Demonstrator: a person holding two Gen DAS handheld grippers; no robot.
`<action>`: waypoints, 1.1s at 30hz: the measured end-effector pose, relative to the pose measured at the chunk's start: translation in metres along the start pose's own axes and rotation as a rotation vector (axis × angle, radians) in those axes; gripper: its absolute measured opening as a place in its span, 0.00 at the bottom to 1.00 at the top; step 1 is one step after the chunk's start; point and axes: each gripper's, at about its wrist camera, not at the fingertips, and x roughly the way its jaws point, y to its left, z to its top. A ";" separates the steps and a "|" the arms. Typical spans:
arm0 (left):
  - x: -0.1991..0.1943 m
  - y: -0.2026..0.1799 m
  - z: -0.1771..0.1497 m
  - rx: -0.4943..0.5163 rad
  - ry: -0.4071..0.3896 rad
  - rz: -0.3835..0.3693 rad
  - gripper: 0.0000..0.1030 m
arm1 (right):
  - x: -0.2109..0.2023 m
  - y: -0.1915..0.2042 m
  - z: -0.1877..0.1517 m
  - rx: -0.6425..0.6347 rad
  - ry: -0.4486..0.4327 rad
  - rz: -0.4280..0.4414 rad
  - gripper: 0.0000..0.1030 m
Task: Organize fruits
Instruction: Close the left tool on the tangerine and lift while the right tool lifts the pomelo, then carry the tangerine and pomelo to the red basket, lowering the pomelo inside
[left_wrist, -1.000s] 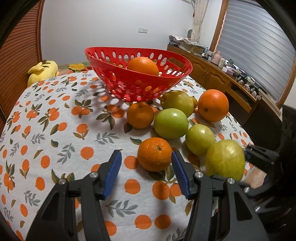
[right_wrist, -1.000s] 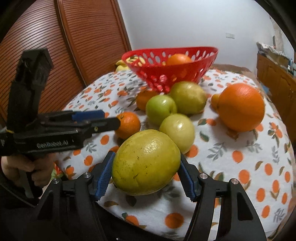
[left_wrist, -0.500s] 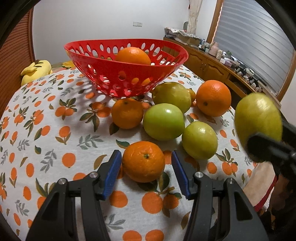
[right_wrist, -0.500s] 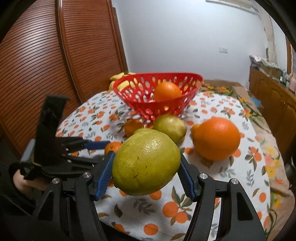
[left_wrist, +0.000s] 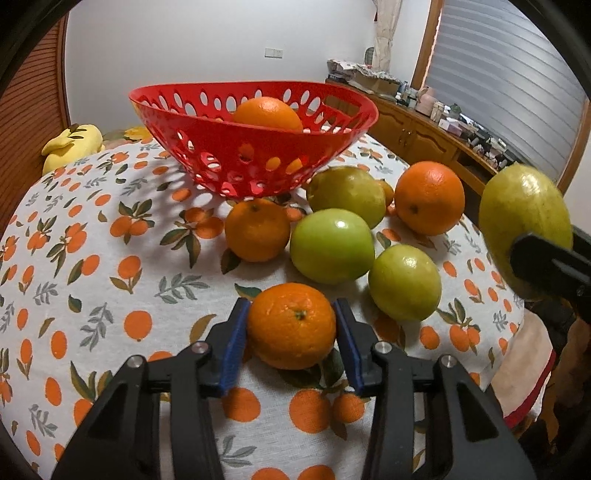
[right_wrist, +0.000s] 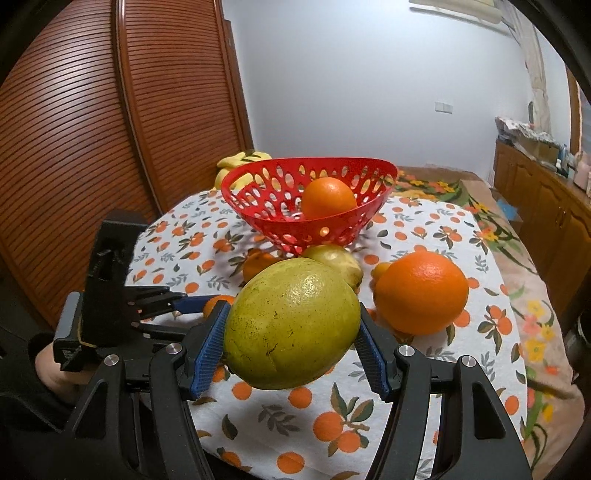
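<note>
A small orange (left_wrist: 291, 325) lies on the orange-print tablecloth (left_wrist: 110, 280) near the front edge. My left gripper (left_wrist: 291, 308) is closing on it, and its blue pads touch both sides. My right gripper (right_wrist: 291, 314) is shut on a large yellow-green fruit (right_wrist: 291, 325), held in the air above the table; the left wrist view shows this fruit (left_wrist: 524, 221) at the right edge. The red perforated basket (left_wrist: 207, 122) stands at the back with one orange (left_wrist: 267, 112) inside. The left gripper (right_wrist: 192, 310) also shows at the left of the right wrist view.
Between the basket and my grippers lie two green apples (left_wrist: 330, 245) (left_wrist: 404, 282), a tangerine (left_wrist: 256, 229), a yellowish fruit (left_wrist: 345, 197) and a big orange (left_wrist: 430, 197). A yellow plush toy (left_wrist: 72, 142) sits at the back left. A wooden sideboard (left_wrist: 424, 136) runs along the right wall.
My left gripper moved forward around the small orange and its jaws narrowed onto it. My right gripper rose with the yellow-green fruit, off the table.
</note>
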 end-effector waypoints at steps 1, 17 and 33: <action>-0.003 0.000 0.001 0.000 -0.005 0.000 0.43 | 0.000 0.000 0.001 0.000 0.000 0.000 0.65; -0.061 0.000 0.036 0.007 -0.149 0.002 0.43 | -0.004 0.002 0.016 -0.023 -0.023 -0.006 0.65; -0.073 0.006 0.059 0.005 -0.207 0.015 0.43 | -0.003 0.007 0.040 -0.061 -0.059 -0.002 0.65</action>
